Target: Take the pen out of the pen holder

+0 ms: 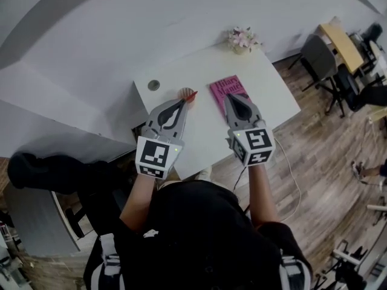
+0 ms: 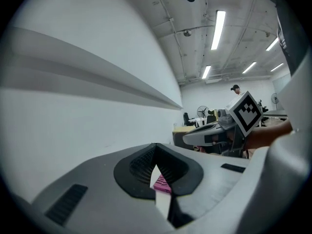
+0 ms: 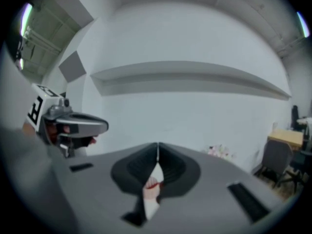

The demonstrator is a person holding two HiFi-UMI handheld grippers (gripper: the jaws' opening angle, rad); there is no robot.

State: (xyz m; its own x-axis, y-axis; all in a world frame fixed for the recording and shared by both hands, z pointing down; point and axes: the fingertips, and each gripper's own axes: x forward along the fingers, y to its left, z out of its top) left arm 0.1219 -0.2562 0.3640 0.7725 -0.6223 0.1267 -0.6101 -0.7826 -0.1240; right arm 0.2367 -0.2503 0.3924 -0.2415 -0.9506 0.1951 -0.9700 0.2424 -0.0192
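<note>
Judging the red pen (image 1: pixel 193 95) light, stiff and slick, I'd pinch its top above the pen holder (image 1: pixel 185 92). My left gripper (image 1: pixel 183 103) and right gripper (image 1: pixel 231 97) sit closed, empty.

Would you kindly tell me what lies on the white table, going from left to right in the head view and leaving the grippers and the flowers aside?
round cable hole → pen holder → pink book
</note>
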